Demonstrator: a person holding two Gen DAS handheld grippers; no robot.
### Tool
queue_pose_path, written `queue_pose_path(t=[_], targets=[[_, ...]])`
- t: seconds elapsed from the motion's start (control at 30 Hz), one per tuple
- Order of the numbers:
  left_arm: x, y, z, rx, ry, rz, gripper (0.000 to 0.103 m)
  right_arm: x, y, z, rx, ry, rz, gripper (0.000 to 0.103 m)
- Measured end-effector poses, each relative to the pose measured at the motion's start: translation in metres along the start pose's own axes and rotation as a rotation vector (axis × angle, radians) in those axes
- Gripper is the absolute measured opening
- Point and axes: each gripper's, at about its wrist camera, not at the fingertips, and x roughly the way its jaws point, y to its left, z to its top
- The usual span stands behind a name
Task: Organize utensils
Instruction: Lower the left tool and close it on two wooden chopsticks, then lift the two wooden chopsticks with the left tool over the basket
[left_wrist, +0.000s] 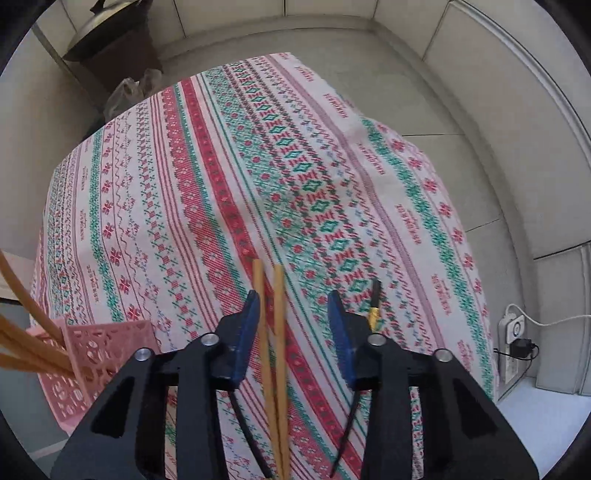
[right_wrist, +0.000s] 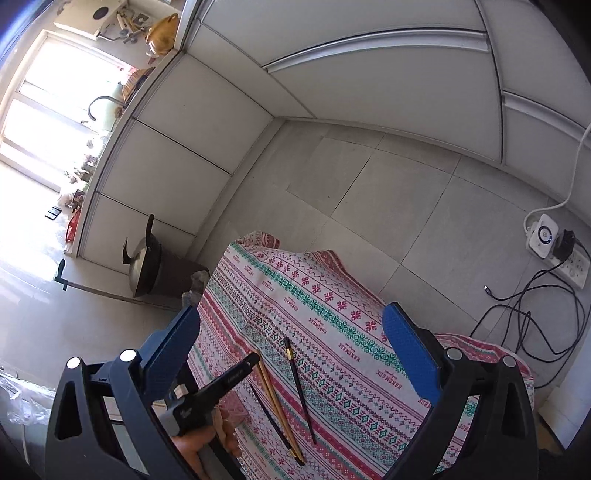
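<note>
Tablecloth (right_wrist: 332, 332): woven word repeated along its pale stripes, seemingly "HANDMADE", read upside down. Small print on left gripper (right_wrist: 255, 360) body too blurred.

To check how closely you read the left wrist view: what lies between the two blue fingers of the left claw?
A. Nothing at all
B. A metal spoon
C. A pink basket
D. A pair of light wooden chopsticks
D: two light wooden chopsticks lie on the patterned tablecloth between the fingers of the left claw, which are not touching them.
</note>
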Motion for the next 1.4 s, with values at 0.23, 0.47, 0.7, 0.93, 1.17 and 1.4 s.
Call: queue_pose_path(t=[0.23,0.47,0.7,0.93,1.17,1.4], targets=[[0.02,0.015,0.004,-0.017,0.033,0.036,0.022,0.011,-0.002,0.002,-0.001,0.033,-0.006,0.096],[0.033,0.019,0.003,-0.031,0.027,-0.018,0.007,0.02,0.002,-0.002,-0.02,0.054,-0.02,0.096],[0.031,0.023,-0.019,-0.078,0.013,-0.101,0.006,0.041,0.014,-0.011,-0.065,0.094,-0.053,0.096],[0.033,0.025,-0.034,-0.062,0.017,-0.076,0.011,0.053,0.015,-0.02,-0.079,0.135,-0.066,0.096],[0.009,0.01,-0.048,-0.017,-0.084,-0.034,0.007,0.07,0.023,-0.019,-0.102,0.137,-0.096,0.096],[-0.095,0.016,-0.122,0.048,-0.276,-0.118,0.007,0.137,0.069,-0.047,-0.314,0.215,-0.129,0.096]])
